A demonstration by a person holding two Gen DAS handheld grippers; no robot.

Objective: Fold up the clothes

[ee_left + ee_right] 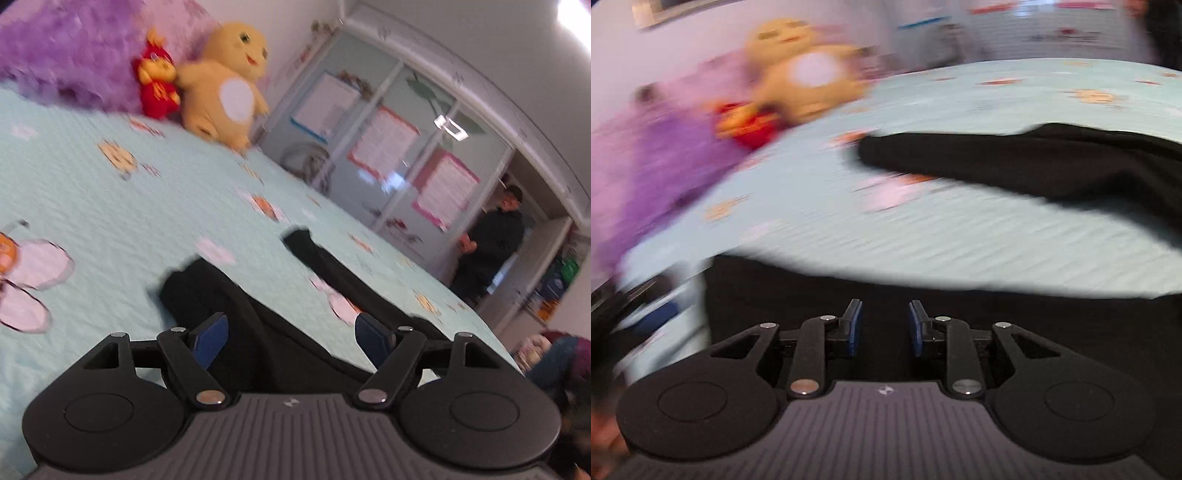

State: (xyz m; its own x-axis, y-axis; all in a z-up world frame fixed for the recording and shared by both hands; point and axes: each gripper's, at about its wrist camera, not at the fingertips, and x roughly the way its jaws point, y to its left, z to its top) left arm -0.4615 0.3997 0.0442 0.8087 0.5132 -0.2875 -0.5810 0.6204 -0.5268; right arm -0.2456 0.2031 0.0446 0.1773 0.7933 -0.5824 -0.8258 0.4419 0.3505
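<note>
Beyond wide-open left gripper [291, 339], a bystander [495, 243]; right gripper [885, 326], narrower, apparently grips nothing.

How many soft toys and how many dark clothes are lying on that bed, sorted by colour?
Yellow plush toy: 1
Red plush toy: 1
Purple fluffy plush: 1
Black garment: 1
Total: 4, all on the pale blue bedspread

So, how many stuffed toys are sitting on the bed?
2. The yellow plush toy sits at the head of the bed; the small red plush toy leans beside it, next to the purple fluffy pillow. More could be hidden behind the pillow.
</note>
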